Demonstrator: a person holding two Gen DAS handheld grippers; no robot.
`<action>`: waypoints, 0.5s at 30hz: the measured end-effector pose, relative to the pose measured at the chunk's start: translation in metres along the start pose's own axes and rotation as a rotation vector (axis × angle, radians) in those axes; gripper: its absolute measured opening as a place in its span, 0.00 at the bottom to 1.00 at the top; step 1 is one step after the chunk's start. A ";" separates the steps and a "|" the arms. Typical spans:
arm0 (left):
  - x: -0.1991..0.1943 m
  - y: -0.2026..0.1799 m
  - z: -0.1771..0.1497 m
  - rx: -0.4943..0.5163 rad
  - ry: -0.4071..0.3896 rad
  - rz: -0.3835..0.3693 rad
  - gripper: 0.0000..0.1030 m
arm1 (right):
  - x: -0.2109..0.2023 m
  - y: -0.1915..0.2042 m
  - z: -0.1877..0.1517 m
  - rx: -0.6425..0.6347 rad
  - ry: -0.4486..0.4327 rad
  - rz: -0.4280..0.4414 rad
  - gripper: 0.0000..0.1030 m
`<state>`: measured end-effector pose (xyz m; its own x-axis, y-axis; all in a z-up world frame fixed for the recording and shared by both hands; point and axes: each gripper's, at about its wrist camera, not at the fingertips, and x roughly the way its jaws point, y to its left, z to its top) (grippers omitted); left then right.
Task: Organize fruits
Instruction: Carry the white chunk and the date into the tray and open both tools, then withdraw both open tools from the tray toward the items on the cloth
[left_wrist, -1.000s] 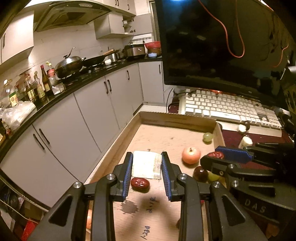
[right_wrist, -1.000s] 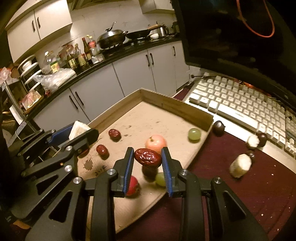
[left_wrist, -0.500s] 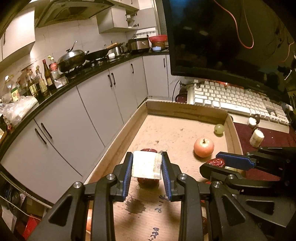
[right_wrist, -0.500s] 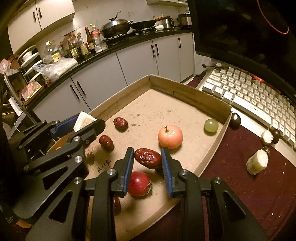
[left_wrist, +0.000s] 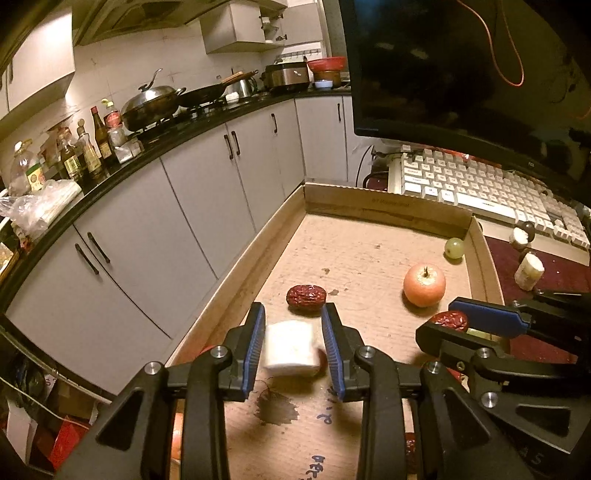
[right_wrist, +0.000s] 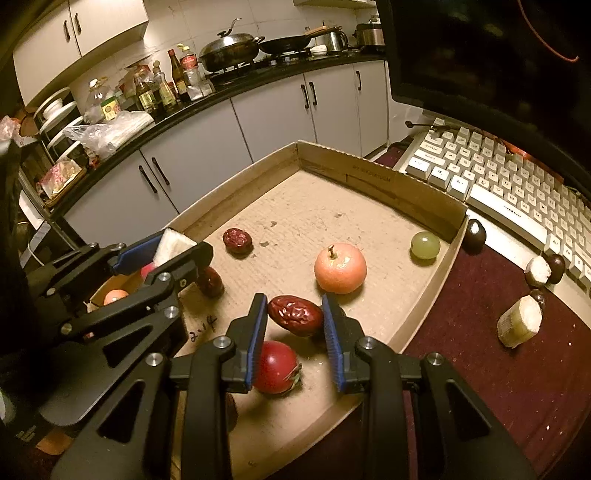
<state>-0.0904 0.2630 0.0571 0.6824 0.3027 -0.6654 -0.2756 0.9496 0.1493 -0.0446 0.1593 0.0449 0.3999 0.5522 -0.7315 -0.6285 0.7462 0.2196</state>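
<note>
A shallow cardboard tray (left_wrist: 388, 208) holds a peach-coloured apple (left_wrist: 424, 284), a green grape (left_wrist: 453, 248) and a wrinkled red date (left_wrist: 306, 295). My left gripper (left_wrist: 293, 309) hovers over the tray's near left side; its jaws are opening. A white fruit chunk (left_wrist: 291, 349) sits blurred and loose between them, with a gap at the right pad. My right gripper (right_wrist: 294, 301) is shut on another red date (right_wrist: 295, 315) above the tray, near the apple (right_wrist: 340, 267). A round red fruit (right_wrist: 275, 367) lies below it.
A white keyboard (right_wrist: 517, 192) and a dark monitor (left_wrist: 461, 66) stand behind the tray. On the maroon mat (right_wrist: 480, 369) to the right lie a banana piece (right_wrist: 519, 321) and dark chestnuts (right_wrist: 474, 232). Kitchen cabinets (left_wrist: 184, 206) run along the left.
The left jaws have widened and the white chunk has slipped lower between them, now blurred. The right gripper still holds its date, with the view barely shifted.
</note>
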 end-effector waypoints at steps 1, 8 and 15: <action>0.000 0.000 0.000 -0.002 0.005 0.002 0.35 | 0.000 0.000 0.000 0.000 0.002 0.002 0.32; -0.005 0.000 0.001 -0.014 0.000 0.005 0.51 | -0.015 -0.009 0.001 0.023 -0.039 0.056 0.37; -0.024 -0.013 0.005 0.004 -0.039 -0.058 0.57 | -0.077 -0.068 -0.006 0.103 -0.187 -0.052 0.48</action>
<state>-0.1000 0.2439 0.0750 0.7231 0.2496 -0.6441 -0.2318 0.9660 0.1142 -0.0362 0.0641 0.0822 0.5531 0.5643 -0.6129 -0.5362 0.8042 0.2566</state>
